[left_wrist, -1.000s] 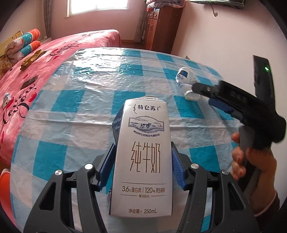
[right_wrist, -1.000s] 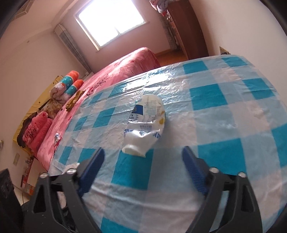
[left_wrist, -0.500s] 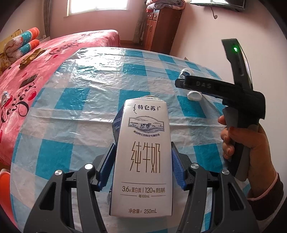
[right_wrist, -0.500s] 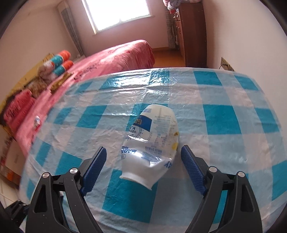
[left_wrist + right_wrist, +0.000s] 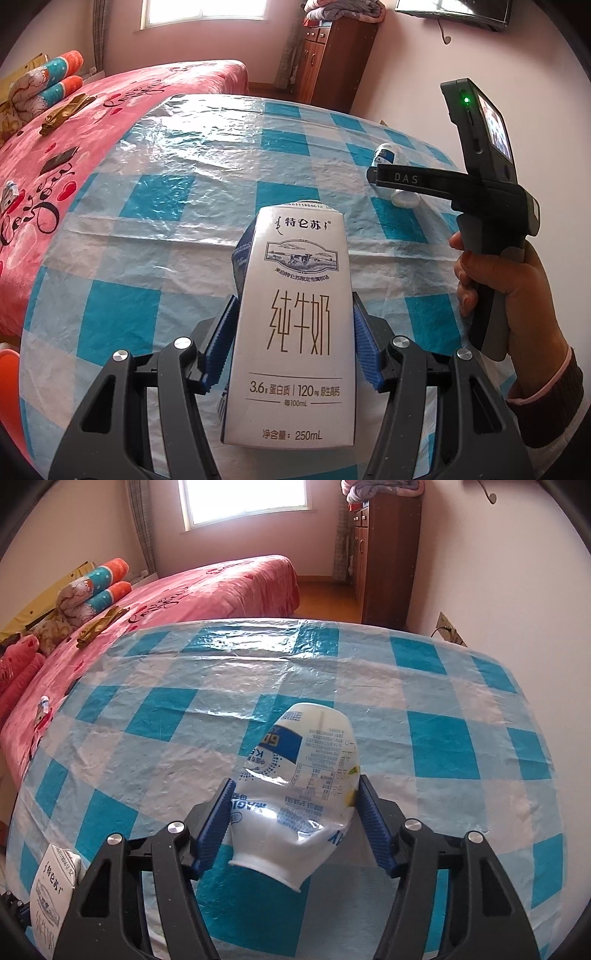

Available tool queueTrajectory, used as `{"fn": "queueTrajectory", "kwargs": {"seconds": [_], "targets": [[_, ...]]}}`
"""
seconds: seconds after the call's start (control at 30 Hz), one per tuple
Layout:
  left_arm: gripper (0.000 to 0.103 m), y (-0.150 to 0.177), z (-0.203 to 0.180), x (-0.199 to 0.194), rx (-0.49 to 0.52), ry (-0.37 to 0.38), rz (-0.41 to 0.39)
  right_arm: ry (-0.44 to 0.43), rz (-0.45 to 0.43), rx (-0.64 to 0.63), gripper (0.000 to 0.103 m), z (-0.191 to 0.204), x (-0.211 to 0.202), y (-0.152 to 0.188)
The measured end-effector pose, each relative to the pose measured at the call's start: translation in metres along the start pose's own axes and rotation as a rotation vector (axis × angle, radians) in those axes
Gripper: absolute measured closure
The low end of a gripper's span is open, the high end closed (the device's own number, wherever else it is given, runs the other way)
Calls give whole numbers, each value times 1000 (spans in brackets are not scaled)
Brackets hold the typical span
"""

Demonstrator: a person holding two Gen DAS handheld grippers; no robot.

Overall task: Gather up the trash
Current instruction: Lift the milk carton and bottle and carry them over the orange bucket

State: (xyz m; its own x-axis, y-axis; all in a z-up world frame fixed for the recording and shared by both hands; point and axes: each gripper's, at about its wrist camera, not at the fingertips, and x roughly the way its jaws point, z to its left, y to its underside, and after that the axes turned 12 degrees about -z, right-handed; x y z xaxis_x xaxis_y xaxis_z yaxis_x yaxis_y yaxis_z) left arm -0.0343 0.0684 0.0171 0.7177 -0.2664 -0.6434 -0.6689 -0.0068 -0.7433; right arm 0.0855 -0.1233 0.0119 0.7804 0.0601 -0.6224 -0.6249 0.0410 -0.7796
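A white milk carton (image 5: pixel 299 240) stands upright between the blue pads of my left gripper (image 5: pixel 295 297), which is shut on its sides over the blue-checked table (image 5: pixel 166 192). A crushed white plastic bottle (image 5: pixel 306 757) lies on the cloth with its neck toward the camera. My right gripper (image 5: pixel 295 782) is around it, its jaws closing, and both pads touch the bottle's sides. In the left wrist view a hand holds the right gripper (image 5: pixel 391 177) over the bottle (image 5: pixel 386 153). The carton (image 5: pixel 51 886) also shows at the lower left of the right wrist view.
A bed with a pink cover (image 5: pixel 92 110) runs along the table's left side, with rolled quilts (image 5: pixel 96 587) and small items on it. A brown wooden cabinet (image 5: pixel 388 554) stands against the far wall. The wall (image 5: pixel 498 572) borders the table on the right.
My right gripper moved forward around the crushed bottle and its jaws narrowed from wide apart to touching the bottle's sides. The left gripper and carton stayed still.
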Motion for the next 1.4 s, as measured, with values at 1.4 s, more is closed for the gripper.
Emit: {"fn": "queueTrajectory", "kwargs": {"seconds": [1.4], "targets": [[43, 28, 30, -42, -29, -19, -34, -130, -66, 80, 38, 5, -109, 73]]}}
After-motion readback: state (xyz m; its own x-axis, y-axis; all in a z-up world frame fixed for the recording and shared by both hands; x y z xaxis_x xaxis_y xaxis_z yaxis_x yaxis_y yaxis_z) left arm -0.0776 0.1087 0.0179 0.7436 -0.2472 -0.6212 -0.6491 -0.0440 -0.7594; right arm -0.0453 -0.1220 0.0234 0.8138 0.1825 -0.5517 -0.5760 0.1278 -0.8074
